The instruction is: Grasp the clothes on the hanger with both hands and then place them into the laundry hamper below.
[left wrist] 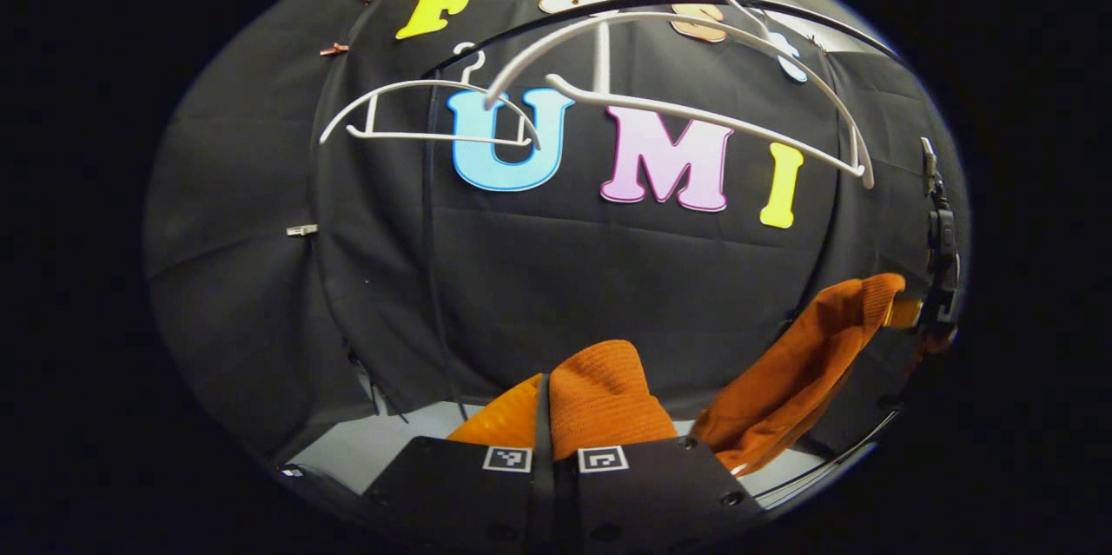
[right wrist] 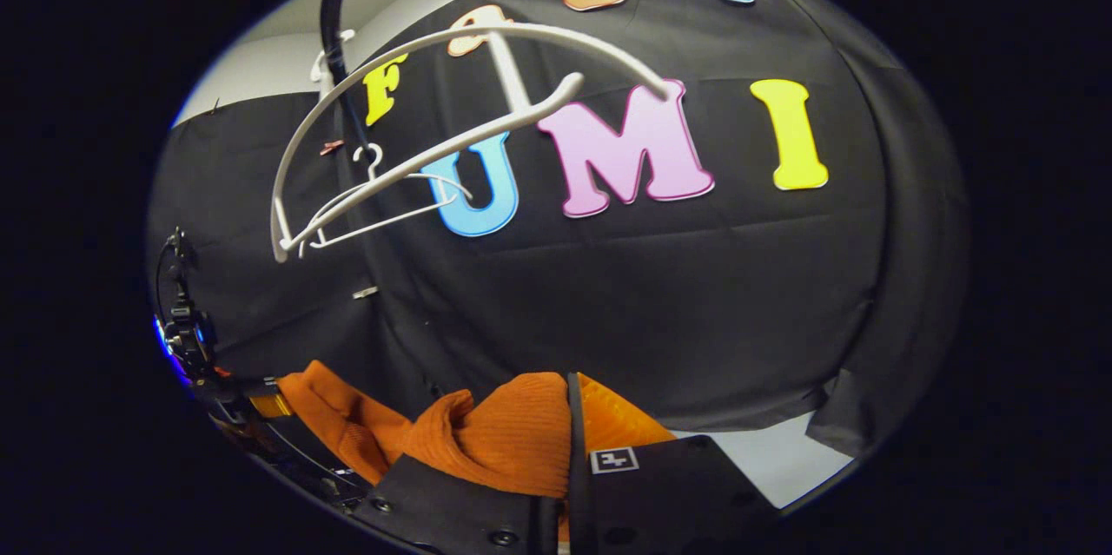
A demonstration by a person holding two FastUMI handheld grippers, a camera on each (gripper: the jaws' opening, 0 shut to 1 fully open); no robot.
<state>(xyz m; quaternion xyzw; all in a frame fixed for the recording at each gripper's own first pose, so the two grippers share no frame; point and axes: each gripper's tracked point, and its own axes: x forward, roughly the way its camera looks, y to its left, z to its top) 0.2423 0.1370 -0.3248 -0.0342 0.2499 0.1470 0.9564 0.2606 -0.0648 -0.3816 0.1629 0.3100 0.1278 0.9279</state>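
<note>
An orange knitted garment [left wrist: 599, 403] bunches between the fingers of my left gripper [left wrist: 554, 459], which is shut on it. The cloth stretches right to the other gripper [left wrist: 938, 303] at the edge, which holds its far end. In the right gripper view the same orange garment [right wrist: 504, 433] is pinched by my right gripper [right wrist: 569, 468], shut on it, and trails left toward the left gripper [right wrist: 187, 346]. A bare white hanger [left wrist: 695, 77] swings tilted on the black rail above; the bare white hanger [right wrist: 417, 129] hangs up left in the right gripper view.
A second, smaller white hanger [left wrist: 426, 116] hangs farther back on the rail [left wrist: 782, 12]. That smaller hanger [right wrist: 382, 208] hangs at the left of the right gripper view. Pale floor [left wrist: 382, 442] lies below the black cloth wall. A black strap [right wrist: 334, 42] hangs down.
</note>
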